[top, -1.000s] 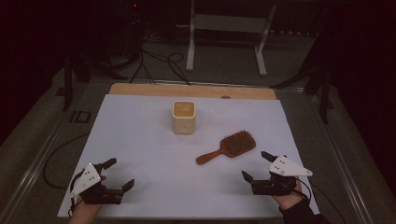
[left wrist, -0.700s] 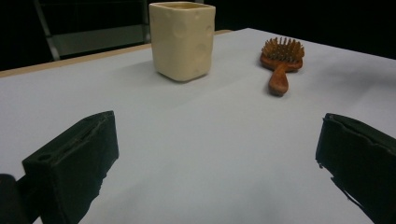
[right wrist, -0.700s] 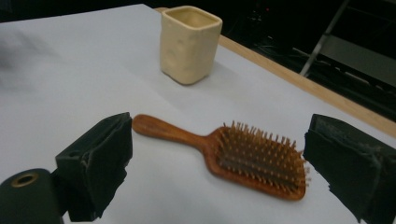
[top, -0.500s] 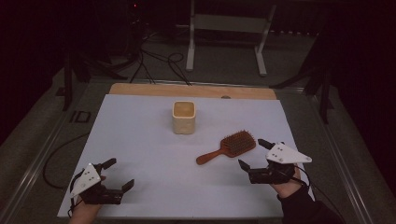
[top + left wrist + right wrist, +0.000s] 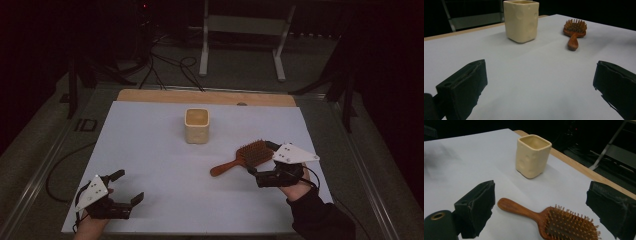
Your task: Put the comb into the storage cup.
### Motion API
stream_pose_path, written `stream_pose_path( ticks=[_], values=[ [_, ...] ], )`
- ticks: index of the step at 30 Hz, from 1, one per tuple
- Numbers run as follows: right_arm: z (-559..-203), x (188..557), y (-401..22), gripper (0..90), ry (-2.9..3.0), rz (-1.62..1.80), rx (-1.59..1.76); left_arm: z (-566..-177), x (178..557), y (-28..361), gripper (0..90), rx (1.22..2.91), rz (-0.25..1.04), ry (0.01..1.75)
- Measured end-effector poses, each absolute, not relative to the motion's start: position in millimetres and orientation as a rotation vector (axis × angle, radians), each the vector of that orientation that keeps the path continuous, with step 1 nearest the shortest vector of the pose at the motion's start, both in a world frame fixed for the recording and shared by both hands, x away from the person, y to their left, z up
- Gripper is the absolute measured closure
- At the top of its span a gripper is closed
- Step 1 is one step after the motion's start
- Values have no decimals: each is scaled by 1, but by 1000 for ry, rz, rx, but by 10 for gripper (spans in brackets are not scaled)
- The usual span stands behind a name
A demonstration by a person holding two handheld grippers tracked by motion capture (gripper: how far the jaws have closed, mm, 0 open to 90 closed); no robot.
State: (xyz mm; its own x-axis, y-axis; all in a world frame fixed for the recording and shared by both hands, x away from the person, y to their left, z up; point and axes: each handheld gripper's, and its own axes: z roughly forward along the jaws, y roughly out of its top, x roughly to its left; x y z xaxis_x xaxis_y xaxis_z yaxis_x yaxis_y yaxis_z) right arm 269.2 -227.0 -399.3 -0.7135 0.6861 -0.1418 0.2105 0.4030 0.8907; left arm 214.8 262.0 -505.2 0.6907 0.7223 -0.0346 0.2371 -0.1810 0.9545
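High view: a bench (image 5: 150, 150) covered by a white sheet, with a strip of bare wood along its far edge. A cream square cup (image 5: 197, 125) stands upright near the middle of the sheet, its mouth open to the top and its sides dimpled. A wooden hairbrush (image 5: 241, 157) lies flat, bristles up, to the right of the cup and nearer the person, well apart from it; its handle points toward the left front.

The right tool (image 5: 260, 165), held in the person's right hand (image 5: 295, 187), sits at the head end of the hairbrush. Its jaws are apart, one on either side of the brush head; whether either touches the brush cannot be told. In the right gripper view the brush lies between the two black jaws, with the cup beyond it.

The left tool (image 5: 127, 187), in the left hand (image 5: 90, 227), rests near the front left corner of the sheet, jaws apart with nothing between them. In the left gripper view the cup (image 5: 521, 20) and hairbrush (image 5: 574, 32) stand far ahead.
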Motion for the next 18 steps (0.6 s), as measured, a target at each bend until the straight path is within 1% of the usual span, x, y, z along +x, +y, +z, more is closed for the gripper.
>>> stream_pose_path(
  ticks=[18],
  values=[
    [-403, 292, -193, 83, 2245, 1285, 702, -505, 215, 262, 0, 1745, 521, 762]
  ],
)
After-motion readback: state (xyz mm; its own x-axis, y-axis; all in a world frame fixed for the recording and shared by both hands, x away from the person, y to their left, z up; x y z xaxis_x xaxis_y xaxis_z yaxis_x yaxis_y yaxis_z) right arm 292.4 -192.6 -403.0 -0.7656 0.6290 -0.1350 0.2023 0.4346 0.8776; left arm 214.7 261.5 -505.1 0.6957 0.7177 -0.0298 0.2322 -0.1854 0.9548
